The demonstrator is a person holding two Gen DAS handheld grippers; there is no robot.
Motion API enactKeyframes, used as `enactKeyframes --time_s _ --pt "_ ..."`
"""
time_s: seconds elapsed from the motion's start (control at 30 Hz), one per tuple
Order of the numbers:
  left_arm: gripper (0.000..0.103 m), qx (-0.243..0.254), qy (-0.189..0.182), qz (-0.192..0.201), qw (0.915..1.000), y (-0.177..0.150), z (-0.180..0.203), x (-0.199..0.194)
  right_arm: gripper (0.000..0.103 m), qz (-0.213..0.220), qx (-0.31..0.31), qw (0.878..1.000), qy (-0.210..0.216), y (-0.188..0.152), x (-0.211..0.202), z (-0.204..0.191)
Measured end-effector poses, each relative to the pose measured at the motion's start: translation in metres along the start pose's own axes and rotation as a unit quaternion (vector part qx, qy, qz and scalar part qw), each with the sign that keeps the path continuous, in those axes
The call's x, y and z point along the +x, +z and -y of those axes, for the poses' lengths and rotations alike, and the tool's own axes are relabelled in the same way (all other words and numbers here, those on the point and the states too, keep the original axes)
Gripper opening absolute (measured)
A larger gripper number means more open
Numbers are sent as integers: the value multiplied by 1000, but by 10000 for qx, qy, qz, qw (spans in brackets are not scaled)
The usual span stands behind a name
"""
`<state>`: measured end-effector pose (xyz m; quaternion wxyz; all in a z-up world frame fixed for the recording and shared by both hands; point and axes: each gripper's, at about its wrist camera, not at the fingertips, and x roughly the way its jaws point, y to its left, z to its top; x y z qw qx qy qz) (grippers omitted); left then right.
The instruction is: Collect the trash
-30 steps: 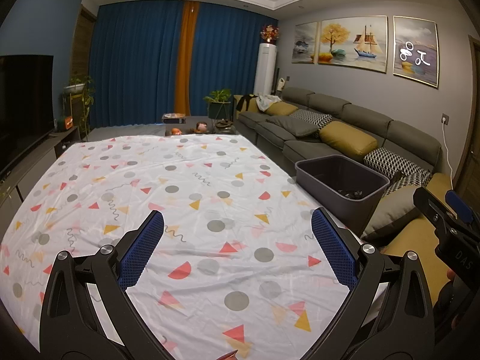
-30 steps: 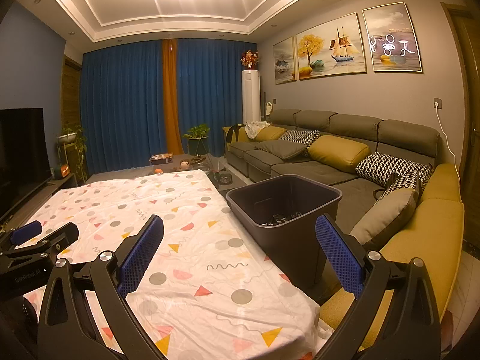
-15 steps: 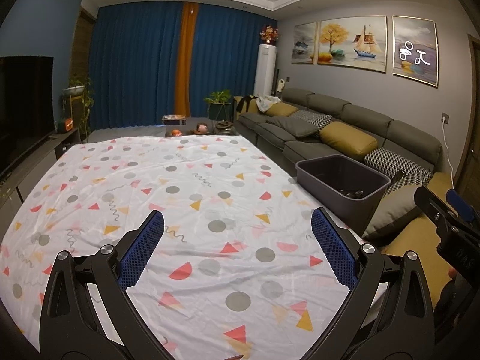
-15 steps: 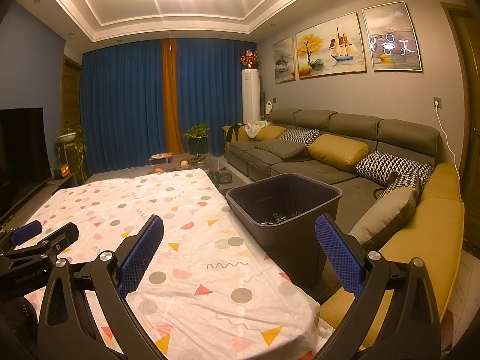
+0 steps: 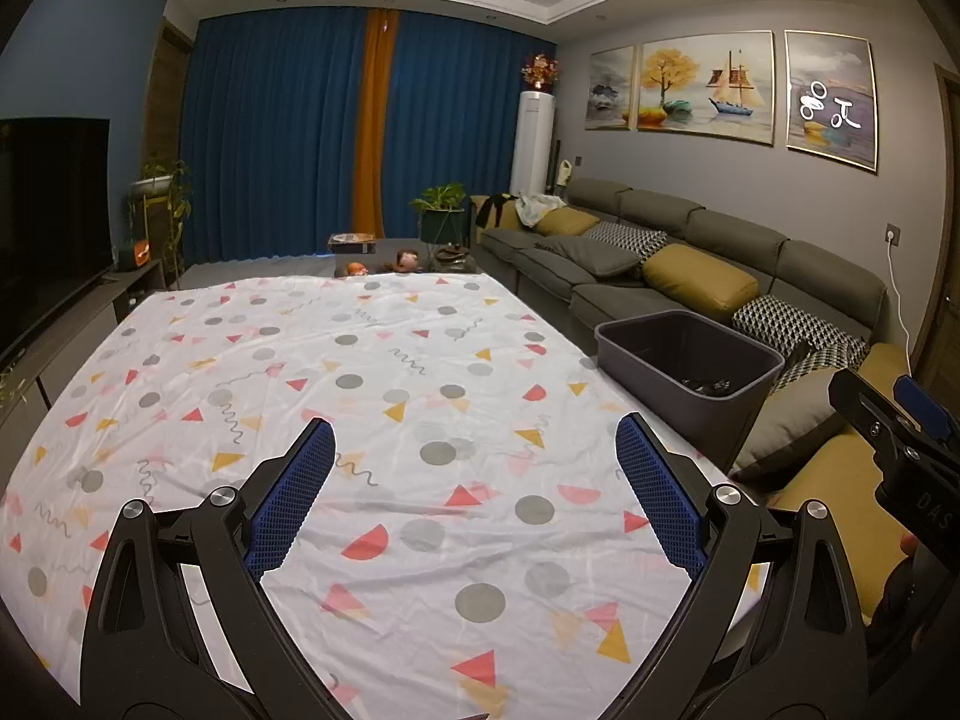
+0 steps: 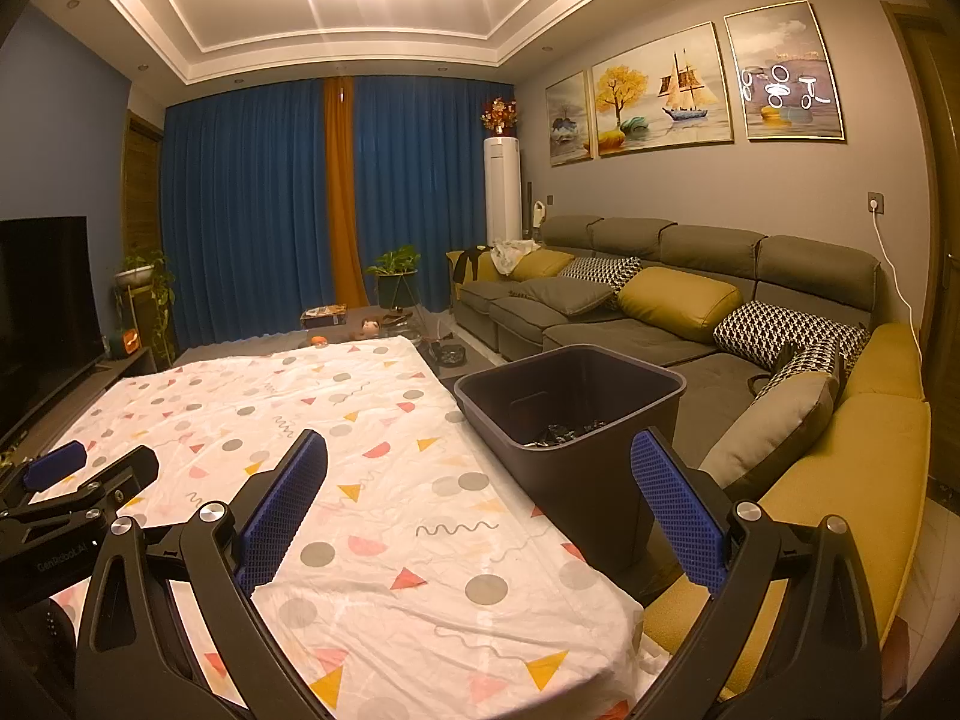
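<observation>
The left gripper [image 5: 474, 480] hovers level above the table [image 5: 360, 372], its cloth patterned with dots and triangles, blue pads spread wide with nothing between them. "GenRobot.AI" reads on its body in the right wrist view. Off the table's right edge stands the dark trash bin [image 6: 570, 414], long axis running away toward the sofa [image 6: 690, 300], dark scraps inside. The right gripper [image 6: 480, 498] also gapes empty, aimed near the bin.

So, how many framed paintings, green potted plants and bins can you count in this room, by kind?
Framed paintings: 3
Green potted plants: 2
Bin: 1
Total: 6
</observation>
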<state>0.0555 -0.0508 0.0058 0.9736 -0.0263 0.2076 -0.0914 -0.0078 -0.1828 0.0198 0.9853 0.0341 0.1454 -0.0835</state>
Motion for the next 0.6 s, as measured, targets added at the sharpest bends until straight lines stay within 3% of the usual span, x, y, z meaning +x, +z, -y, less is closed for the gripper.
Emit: enactKeyframes --time_s 0.6 --pt "96 -239 260 -43 9994 4 -16 0 97 34 35 10000 18 -1 -1 0"
